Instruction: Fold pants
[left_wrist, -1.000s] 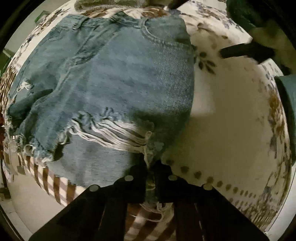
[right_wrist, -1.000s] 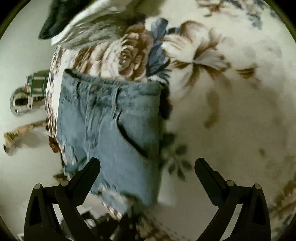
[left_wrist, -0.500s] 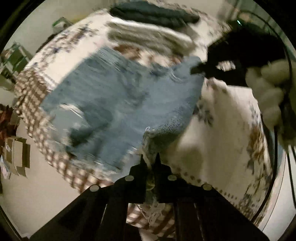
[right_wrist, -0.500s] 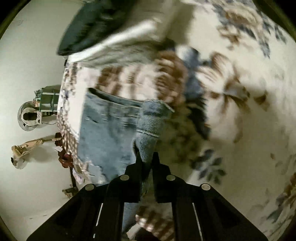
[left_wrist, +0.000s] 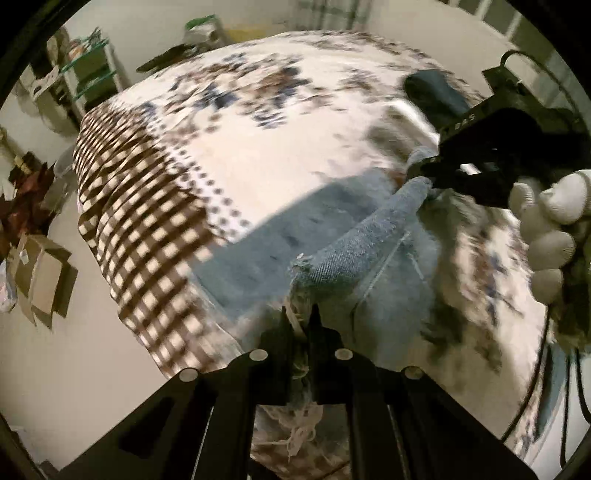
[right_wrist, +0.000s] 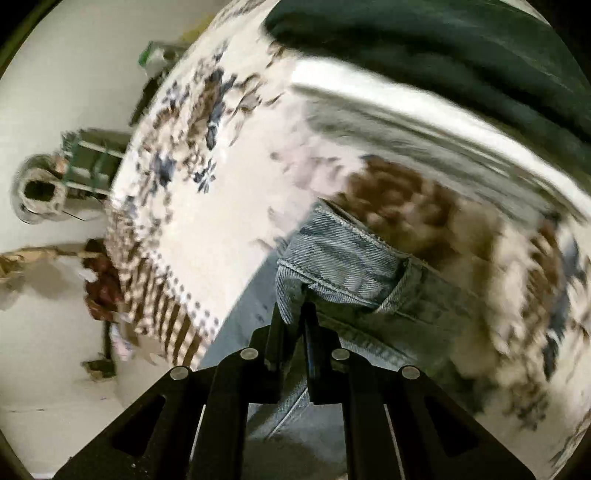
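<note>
Left wrist view, nearest first: left hand-held gripper (left_wrist: 298, 318) closed tight on the frayed hem corner of the denim shorts (left_wrist: 354, 254); white threads hang down between and below its fingers. From that pinch the raised edge of the denim runs up and to the right as a taut ridge to the right hand-held gripper (left_wrist: 430, 176), which bites the other end. A white-gloved hand (left_wrist: 546, 236) carries that tool. So the held edge spans the two grippers, its long axis lying diagonally away from the left one.

Right wrist view: right hand-held gripper (right_wrist: 293, 317) is likewise fully closed, on the waistband corner; belt loop and stitched band sit just beyond the fingertips, folded over on themselves.

The rest of the shorts lies flat on the bed, on the floral bedspread (left_wrist: 295, 122), below and to the left of the lifted edge. Judgement: this is mid-fold, and the carry goes toward the left, over the flat half. Each gripper owns one end, and neither is nearer to the far side.

Farther back: a folded pale garment (right_wrist: 443, 122) and a dark green one (right_wrist: 461, 44) stacked beyond the waistband, close to it. Checked bed border (left_wrist: 140, 206) at the left edge; floor clutter beyond.

Hard to read: heavy motion blur in both views. The far edge of the flat half is smeared, so where the carried edge should land cannot be fixed. Part of the denim near the left gripper is hidden under its fingers.
</note>
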